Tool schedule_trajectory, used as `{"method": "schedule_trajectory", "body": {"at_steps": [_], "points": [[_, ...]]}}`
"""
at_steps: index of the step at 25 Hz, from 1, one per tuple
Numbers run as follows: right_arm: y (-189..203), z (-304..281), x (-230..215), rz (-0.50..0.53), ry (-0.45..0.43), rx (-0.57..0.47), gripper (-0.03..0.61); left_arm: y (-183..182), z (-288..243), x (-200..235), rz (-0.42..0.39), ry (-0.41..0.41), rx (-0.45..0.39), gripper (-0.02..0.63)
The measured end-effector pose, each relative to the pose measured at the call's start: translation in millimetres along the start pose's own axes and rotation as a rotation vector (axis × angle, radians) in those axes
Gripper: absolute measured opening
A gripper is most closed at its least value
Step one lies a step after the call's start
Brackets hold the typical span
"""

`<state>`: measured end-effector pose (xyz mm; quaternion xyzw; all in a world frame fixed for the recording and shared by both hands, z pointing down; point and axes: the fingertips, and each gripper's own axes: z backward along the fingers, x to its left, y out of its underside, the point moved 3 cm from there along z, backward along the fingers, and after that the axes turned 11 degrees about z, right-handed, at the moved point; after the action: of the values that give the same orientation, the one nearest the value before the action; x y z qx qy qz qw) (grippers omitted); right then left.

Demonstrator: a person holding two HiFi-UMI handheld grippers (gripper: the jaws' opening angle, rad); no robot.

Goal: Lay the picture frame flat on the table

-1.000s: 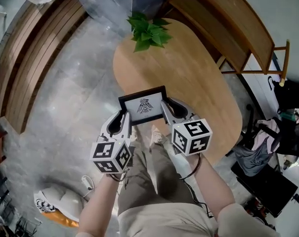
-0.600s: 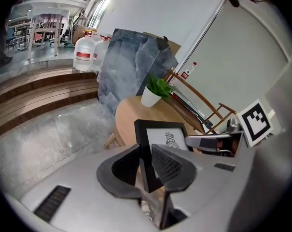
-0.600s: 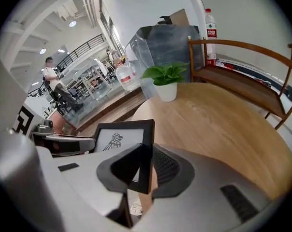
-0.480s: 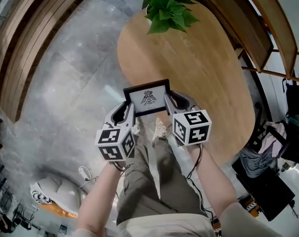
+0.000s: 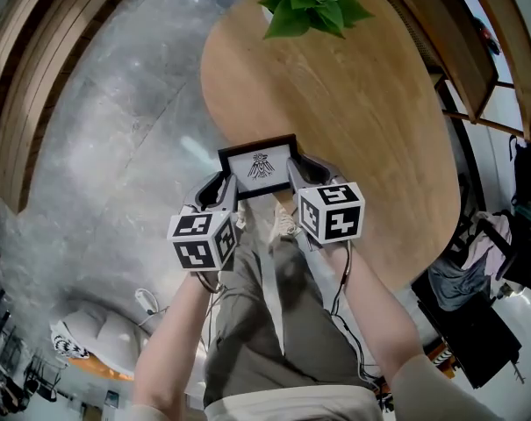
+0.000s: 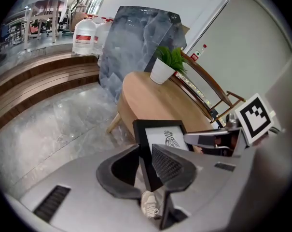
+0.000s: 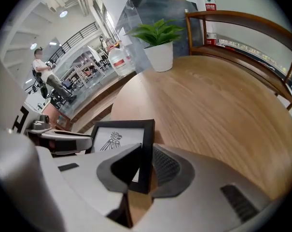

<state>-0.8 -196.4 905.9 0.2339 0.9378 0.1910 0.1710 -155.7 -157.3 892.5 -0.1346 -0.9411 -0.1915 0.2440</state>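
A person holds a black picture frame (image 5: 259,165) at the near end of an oval wooden table (image 5: 362,103), its long axis running side to side between the two tools and its printed face turned up towards the head camera, top edge towards a potted plant (image 5: 311,0) at the far end. The left gripper (image 5: 227,189) is clamped on the frame's left edge, the right gripper (image 5: 297,175) on its right edge; whether the frame touches the tabletop cannot be told
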Motion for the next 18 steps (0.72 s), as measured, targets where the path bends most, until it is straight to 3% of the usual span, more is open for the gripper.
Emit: {"method": "schedule_trajectory", "body": {"at_steps": [5, 18], "points": [[1, -4, -3, 0.02, 0.022, 0.004, 0.055, 3, -8, 3, 0.032, 0.018, 0.007, 0.08], [-1, 1, -6, 0.07, 0.057, 0.01, 0.095, -5, 8, 0, -0.045, -0.008, -0.026, 0.092]]}}
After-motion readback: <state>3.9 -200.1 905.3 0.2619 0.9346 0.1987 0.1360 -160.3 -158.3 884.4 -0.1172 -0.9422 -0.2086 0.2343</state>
